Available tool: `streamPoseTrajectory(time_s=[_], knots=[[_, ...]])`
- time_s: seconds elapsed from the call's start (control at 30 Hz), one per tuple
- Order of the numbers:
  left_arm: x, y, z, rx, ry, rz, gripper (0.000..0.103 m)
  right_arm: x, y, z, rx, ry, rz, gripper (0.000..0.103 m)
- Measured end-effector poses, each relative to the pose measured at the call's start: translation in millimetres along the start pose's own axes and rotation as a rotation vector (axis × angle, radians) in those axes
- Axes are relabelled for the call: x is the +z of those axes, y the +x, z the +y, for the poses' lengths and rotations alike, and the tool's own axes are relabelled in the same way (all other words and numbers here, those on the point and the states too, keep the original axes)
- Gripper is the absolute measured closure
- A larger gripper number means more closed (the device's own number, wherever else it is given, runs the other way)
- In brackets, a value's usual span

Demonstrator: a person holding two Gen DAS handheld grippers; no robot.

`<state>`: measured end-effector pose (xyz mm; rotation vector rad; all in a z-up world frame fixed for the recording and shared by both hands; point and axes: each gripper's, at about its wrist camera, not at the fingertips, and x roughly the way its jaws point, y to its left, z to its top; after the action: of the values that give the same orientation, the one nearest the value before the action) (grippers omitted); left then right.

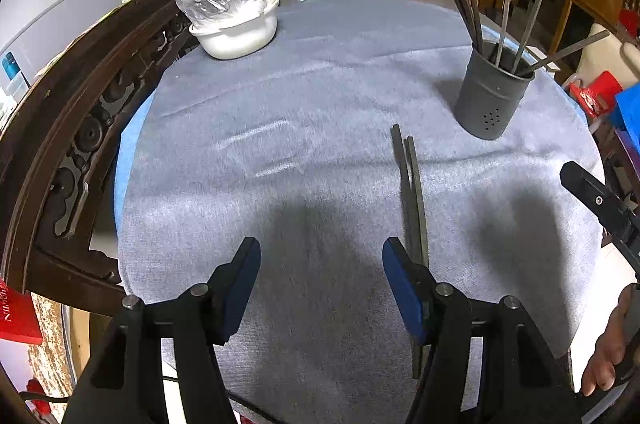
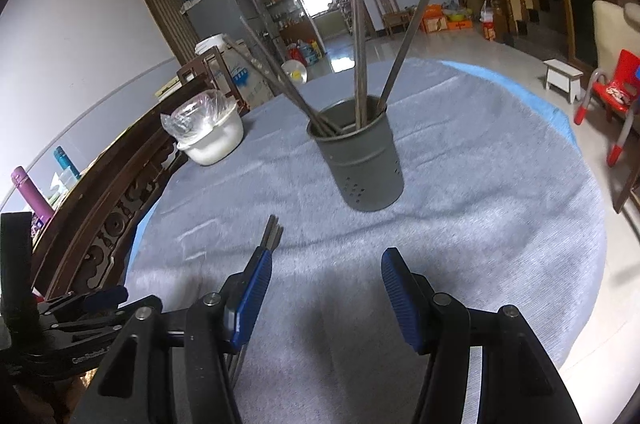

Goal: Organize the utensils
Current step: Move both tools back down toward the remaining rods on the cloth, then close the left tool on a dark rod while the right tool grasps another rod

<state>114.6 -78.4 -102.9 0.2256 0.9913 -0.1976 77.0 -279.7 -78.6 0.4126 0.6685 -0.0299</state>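
Note:
A pair of dark metal chopsticks (image 1: 412,192) lies on the grey cloth, partly hidden behind the right finger of my left gripper (image 1: 322,280). That gripper is open with only cloth between its blue pads. In the right wrist view the same chopsticks (image 2: 272,232) run behind the left finger of my right gripper (image 2: 326,296), which is also open and holds nothing. A grey perforated utensil holder (image 1: 494,92) (image 2: 360,156) stands upright farther back, with several chopsticks leaning in it.
A white bowl (image 1: 236,24) (image 2: 212,136) topped with a plastic bag sits at the back left of the round table (image 1: 132,152). A carved wooden chair back (image 1: 80,128) borders the left edge. A red chair (image 2: 616,92) stands on the floor to the right.

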Motion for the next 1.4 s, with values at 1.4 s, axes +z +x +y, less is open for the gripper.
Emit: streamPoseTrajectory(time_s=[1.4], knots=[[-10.2, 69.3, -17.2, -0.193, -0.054, 0.187, 0.036, -5.1, 10.9, -13.4, -0.018, 0.050, 0.049, 0.042]])
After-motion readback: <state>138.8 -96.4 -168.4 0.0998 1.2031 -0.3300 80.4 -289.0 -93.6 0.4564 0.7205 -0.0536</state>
